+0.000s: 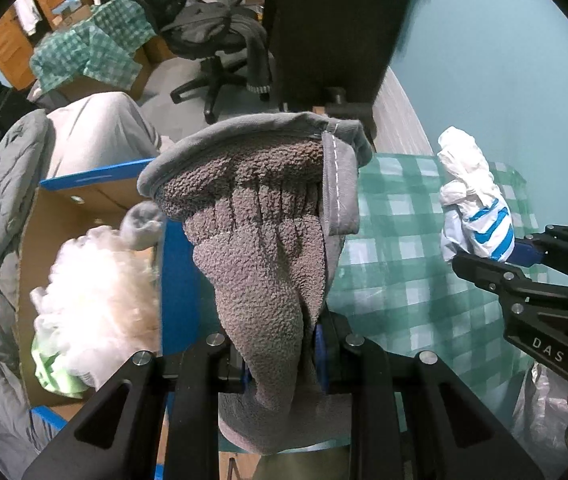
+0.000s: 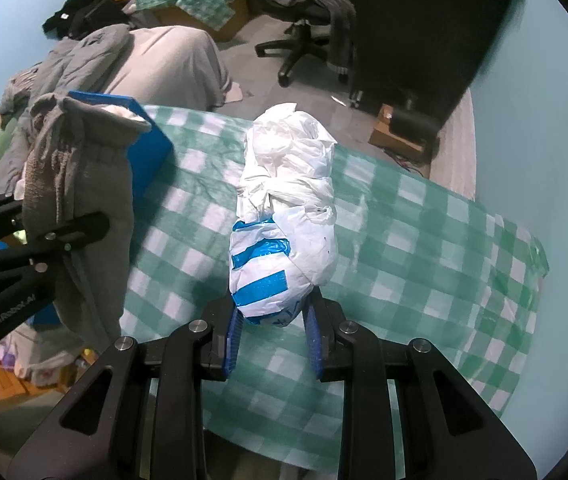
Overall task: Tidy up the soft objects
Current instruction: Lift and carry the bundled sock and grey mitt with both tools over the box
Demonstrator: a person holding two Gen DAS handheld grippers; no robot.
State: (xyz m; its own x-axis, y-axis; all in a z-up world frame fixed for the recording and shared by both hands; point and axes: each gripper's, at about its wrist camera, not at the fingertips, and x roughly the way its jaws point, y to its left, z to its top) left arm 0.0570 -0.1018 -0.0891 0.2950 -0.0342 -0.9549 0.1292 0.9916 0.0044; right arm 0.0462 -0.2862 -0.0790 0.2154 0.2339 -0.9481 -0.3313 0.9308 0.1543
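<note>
Transport step: left gripper point(image 1: 279, 360) pinches grey fleece sock point(image 1: 267, 216), right gripper point(image 2: 271, 328) clasps white-and-blue plastic bundle point(image 2: 284, 216); next, likely release into blue box point(image 1: 95, 176) at left.

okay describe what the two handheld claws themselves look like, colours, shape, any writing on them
Both the left claw and the right claw are matte black angular linkage frames with triangular cutouts and round silver pivot bolts. Their fingers carry ribbed blue pads. White lettering shows on the sides: "DAS" on the right claw, and blurred text that I cannot read surely on the left claw. No cables or sleeves are visible.
</note>
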